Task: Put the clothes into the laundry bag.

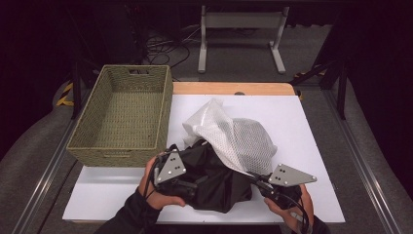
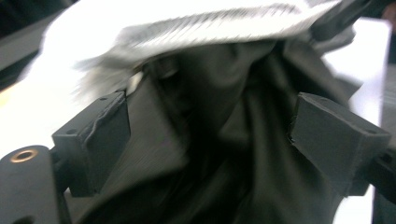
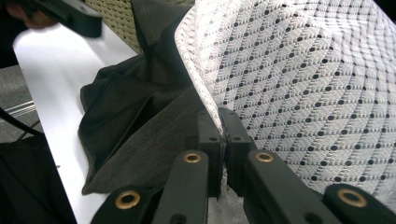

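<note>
Dark room all around, cables and a grey stand on the floor out back, and you're working on a white worktop (image 1: 311, 126) with a woven basket (image 1: 122, 114) sitting at its left side, nothing in it as far as I can see.

So you're mid-grab on the clothes pile near the front edge: a black garment (image 1: 214, 180) bunched up low, with a white mesh one (image 1: 234, 134) draped over its top and far side. Your right tongs (image 3: 223, 135) are pressed together on the hem of the mesh piece, right where it overlaps the black cloth, so that pinch looks solid. Your left tongs (image 2: 205, 135) are spread wide with black fabric lying between the pads, not clamped on anything. That view is a bit blurry, but the gap is plain.

Looks to me like you're separating or gathering the two pieces, likely for the basket. Next move, I'd say: close the left tongs on a good fold of the black cloth before you lift, otherwise it's just going to slide off. If you're aiming to peel the mesh away, hold the black one down with the left and pull the right up and clear. Watch that the right pinch isn't catching both layers.
</note>
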`<state>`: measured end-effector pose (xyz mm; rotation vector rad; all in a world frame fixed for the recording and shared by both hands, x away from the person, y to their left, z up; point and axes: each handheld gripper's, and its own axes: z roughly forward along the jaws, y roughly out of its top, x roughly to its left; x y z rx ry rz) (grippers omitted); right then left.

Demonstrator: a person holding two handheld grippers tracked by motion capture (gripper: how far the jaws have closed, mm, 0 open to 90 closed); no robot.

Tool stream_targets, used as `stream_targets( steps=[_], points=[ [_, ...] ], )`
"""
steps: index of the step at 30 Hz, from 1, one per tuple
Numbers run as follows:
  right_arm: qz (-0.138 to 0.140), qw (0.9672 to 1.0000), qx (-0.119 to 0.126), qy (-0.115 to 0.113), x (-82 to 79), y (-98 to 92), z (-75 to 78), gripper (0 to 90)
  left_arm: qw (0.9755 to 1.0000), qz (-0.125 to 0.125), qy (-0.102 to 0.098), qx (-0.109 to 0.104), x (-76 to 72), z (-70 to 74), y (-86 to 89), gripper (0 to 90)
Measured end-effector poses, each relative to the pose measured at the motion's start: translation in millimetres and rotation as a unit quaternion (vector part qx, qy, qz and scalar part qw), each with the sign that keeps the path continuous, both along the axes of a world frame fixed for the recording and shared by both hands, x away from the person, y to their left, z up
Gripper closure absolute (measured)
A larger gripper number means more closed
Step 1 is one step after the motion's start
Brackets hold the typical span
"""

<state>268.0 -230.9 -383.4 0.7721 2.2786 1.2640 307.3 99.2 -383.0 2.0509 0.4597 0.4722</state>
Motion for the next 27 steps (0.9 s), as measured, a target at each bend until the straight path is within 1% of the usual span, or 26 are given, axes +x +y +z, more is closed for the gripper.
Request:
stream_targets(
  steps=[1,2,3,4,5,6,7,8,9,10,11,12,13,15,16,17,18,19,20,21,22,23,24,25,26,27],
  points=[
    [0.001,1.0000,-0.003,0.000,-0.1,0.2,0.0,89.1,0.9998,0.005,0.010,0.014,3.9,-3.6,1.1,10.6],
    [0.001,1.0000,-0.005,-0.002,-0.3,0.8,0.3,89.1,0.9994,0.010,0.014,0.031,8.4,-7.7,-0.1,10.0],
    [0.003,0.9999,-0.010,-0.004,-0.6,1.7,0.9,89.1,0.9987,0.009,0.024,0.045,13.5,-13.4,-2.6,8.2],
    [0.004,0.9999,-0.011,-0.006,-0.6,2.4,1.2,89.1,0.9976,0.007,0.037,0.058,19.1,-20.3,-5.7,8.3],
    [0.004,0.9999,-0.010,-0.005,-0.5,2.9,1.0,89.1,0.9962,0.009,0.047,0.074,24.3,-27.9,-9.2,8.4],
    [0.007,0.9999,-0.011,-0.003,-0.4,3.5,0.4,89.0,0.9947,0.011,0.052,0.088,28.7,-35.6,-12.6,8.6],
    [0.009,0.9999,-0.013,-0.002,-0.5,4.0,-0.3,89.0,0.9934,0.013,0.060,0.097,32.9,-42.7,-15.8,10.0],
    [0.009,0.9999,-0.014,-0.002,-0.3,4.5,-1.1,88.9,0.9918,0.013,0.069,0.107,37.1,-48.8,-18.3,14.3],
    [0.009,0.9999,-0.013,0.000,0.5,4.7,-1.8,88.8,0.9907,0.008,0.081,0.109,41.6,-53.9,-20.7,15.8],
    [0.010,0.9999,-0.012,0.003,1.5,4.6,-2.6,88.5,0.9900,0.005,0.088,0.110,45.6,-58.1,-23.1,18.2],
    [0.009,0.9999,-0.011,0.004,2.3,4.6,-3.5,87.7,0.9901,0.003,0.091,0.107,48.4,-60.7,-25.2,25.3],
    [0.007,0.9999,-0.012,0.004,3.3,4.7,-4.5,87.2,0.9913,0.005,0.088,0.098,49.6,-61.4,-26.6,41.9],
    [0.006,0.9999,-0.012,0.005,4.4,4.8,-5.5,87.2,0.9921,-0.006,0.089,0.088,50.4,-60.7,-27.4,54.0],
    [0.005,0.9999,-0.010,0.005,5.8,5.8,-6.4,87.2,0.9946,-0.031,0.075,0.064,47.5,-54.6,-27.8,70.9],
    [0.003,0.9999,-0.011,0.004,6.3,6.6,-6.1,87.3,0.9949,-0.044,0.073,0.054,45.1,-50.5,-28.7,78.3],
    [0.003,1.0000,-0.008,0.003,6.6,7.4,-5.0,87.7,0.9952,-0.061,0.070,0.032,41.7,-43.3,-29.6,81.5],
    [0.004,1.0000,-0.004,-0.004,6.0,8.9,-1.5,88.1,0.9952,-0.061,0.070,0.032,41.7,-43.3,-29.6,82.9],
    [0.004,0.9999,0.001,-0.010,5.6,10.1,1.7,88.4,0.9948,-0.075,0.069,0.007,38.3,-35.0,-32.3,83.3],
    [0.006,0.9999,0.005,-0.012,5.1,11.2,4.4,88.6,0.9940,-0.087,0.066,0.003,36.2,-31.0,-35.4,83.6],
    [0.007,0.9997,0.010,-0.019,4.4,12.9,7.9,88.7,0.9942,-0.094,0.051,0.010,33.9,-27.4,-39.7,83.7],
    [0.007,0.9996,0.015,-0.025,3.8,15.2,11.3,88.8,0.9942,-0.099,0.041,0.011,31.0,-24.9,-45.0,83.7],
    [0.010,0.9994,0.016,-0.029,3.3,17.4,14.5,88.9,0.9936,-0.105,0.040,0.008,30.2,-23.5,-49.0,83.6],
    [0.013,0.9992,0.020,-0.032,2.9,19.1,16.5,88.9,0.9932,-0.109,0.037,0.015,29.2,-21.7,-57.0,83.6],
    [0.017,0.9989,0.025,-0.035,2.5,21.7,19.4,89.0,0.9938,-0.106,0.026,0.022,28.4,-20.6,-64.0,83.4],
    [0.022,0.9988,0.029,-0.034,2.9,24.1,21.0,89.0,0.9945,-0.101,0.020,0.019,29.6,-19.3,-71.5,83.3],
    [0.022,0.9988,0.029,-0.034,2.9,24.1,21.0,89.0,0.9945,-0.101,0.020,0.019,29.6,-19.3,-71.5,83.5]
  ],
)
